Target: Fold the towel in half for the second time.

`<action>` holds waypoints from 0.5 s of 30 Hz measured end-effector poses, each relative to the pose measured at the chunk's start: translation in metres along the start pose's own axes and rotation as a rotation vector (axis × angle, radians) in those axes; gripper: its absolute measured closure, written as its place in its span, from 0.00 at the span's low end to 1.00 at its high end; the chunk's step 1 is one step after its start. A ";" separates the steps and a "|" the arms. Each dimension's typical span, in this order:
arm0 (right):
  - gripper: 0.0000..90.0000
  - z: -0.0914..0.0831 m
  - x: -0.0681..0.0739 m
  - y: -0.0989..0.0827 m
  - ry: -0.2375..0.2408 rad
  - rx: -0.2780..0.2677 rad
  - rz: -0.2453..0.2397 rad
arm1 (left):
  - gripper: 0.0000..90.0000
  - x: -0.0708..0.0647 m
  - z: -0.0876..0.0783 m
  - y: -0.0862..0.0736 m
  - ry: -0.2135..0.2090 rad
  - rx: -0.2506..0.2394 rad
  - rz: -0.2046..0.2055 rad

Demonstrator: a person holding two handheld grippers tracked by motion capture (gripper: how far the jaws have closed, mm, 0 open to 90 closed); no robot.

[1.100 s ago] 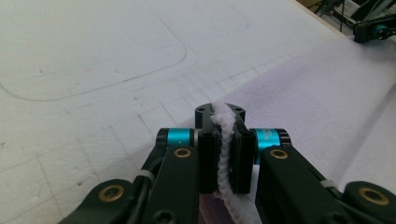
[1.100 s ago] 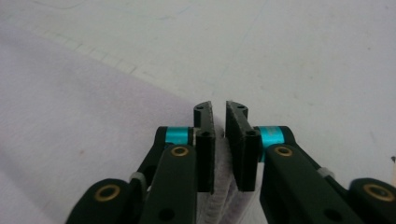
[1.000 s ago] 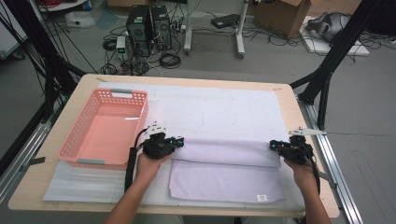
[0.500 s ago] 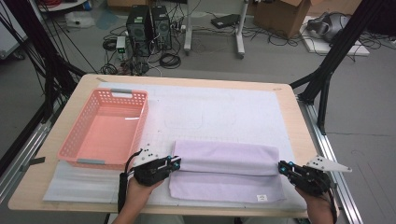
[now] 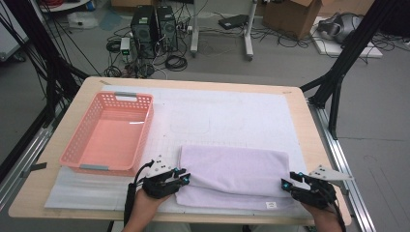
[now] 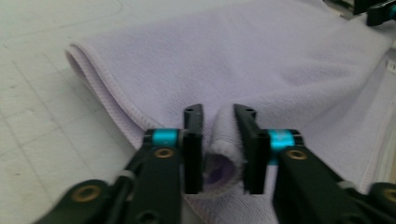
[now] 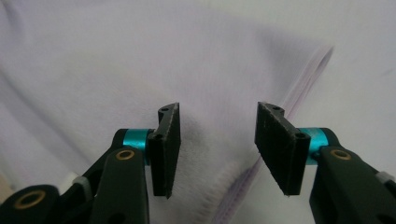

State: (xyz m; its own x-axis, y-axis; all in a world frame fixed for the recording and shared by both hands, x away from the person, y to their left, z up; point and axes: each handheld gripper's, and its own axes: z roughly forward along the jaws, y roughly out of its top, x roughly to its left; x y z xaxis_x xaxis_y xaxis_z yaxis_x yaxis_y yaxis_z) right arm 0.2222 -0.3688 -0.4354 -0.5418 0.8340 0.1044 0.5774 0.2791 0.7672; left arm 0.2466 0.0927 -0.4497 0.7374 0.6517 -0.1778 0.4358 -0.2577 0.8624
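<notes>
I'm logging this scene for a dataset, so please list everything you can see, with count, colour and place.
towel: one, lilac, folded, near edge of the table between the two grippers
basket: one, salmon pink plastic, left side of the table
mat: one, white, covering most of the table top
table: one, light wood
computer towers: two, black, on the floor beyond the table
cardboard box: one, brown, on the floor at the back
left hand-held gripper: one, black, pinching a towel fold
right hand-held gripper: one, black, jaws just opening, apart over the towel
</notes>
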 end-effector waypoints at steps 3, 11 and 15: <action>0.90 0.005 0.000 -0.003 0.029 0.026 -0.005 | 0.93 -0.001 -0.001 -0.001 -0.007 -0.011 -0.004; 0.94 -0.019 0.004 0.004 0.053 -0.061 -0.003 | 0.93 -0.006 -0.025 0.001 -0.047 -0.088 -0.010; 0.94 -0.032 0.008 0.003 0.068 -0.081 -0.007 | 0.93 -0.013 -0.036 -0.003 -0.073 -0.095 0.000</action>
State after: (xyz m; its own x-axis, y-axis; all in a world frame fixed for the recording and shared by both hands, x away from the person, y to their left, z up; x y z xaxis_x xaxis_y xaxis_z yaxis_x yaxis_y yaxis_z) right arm 0.2001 -0.3765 -0.4115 -0.5875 0.7971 0.1395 0.5235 0.2429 0.8167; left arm 0.2170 0.1104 -0.4332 0.7742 0.5974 -0.2090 0.3875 -0.1864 0.9028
